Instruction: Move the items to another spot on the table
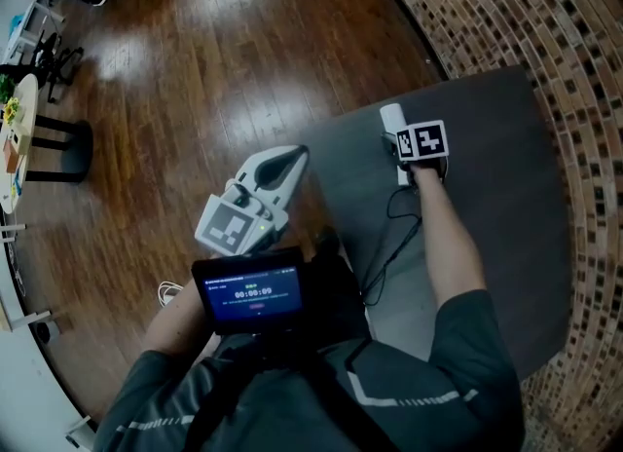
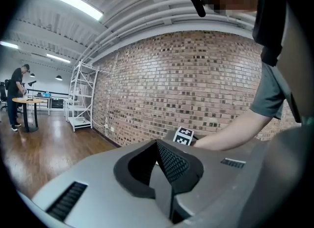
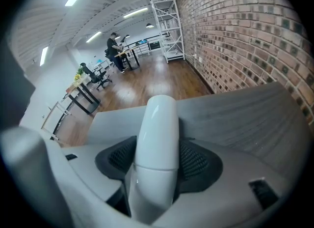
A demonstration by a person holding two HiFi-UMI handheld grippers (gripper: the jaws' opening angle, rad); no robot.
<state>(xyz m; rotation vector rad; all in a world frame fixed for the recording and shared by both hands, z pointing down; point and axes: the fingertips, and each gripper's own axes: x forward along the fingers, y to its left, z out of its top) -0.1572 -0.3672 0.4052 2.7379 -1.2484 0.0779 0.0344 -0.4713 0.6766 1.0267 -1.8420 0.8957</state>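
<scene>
A smooth white tube-shaped item [image 3: 157, 133] stands up between the black pads of my right gripper [image 3: 157, 162], which press on both of its sides. From the head view, that gripper [image 1: 405, 144] holds the white item [image 1: 391, 117] over the far left part of the dark grey table [image 1: 506, 177]. Whether the item touches the tabletop is hidden. My left gripper [image 1: 290, 158] is held off the table's left edge, near the person's body. Its jaws [image 2: 159, 168] meet with nothing between them.
A black cable [image 1: 389, 238] runs across the table toward the person. A small screen [image 1: 251, 294] sits at the person's chest. A brick wall [image 1: 574, 70] borders the table's far and right sides. Wooden floor [image 1: 195, 70] lies to the left. A white shelf rack [image 3: 169, 25] stands further off.
</scene>
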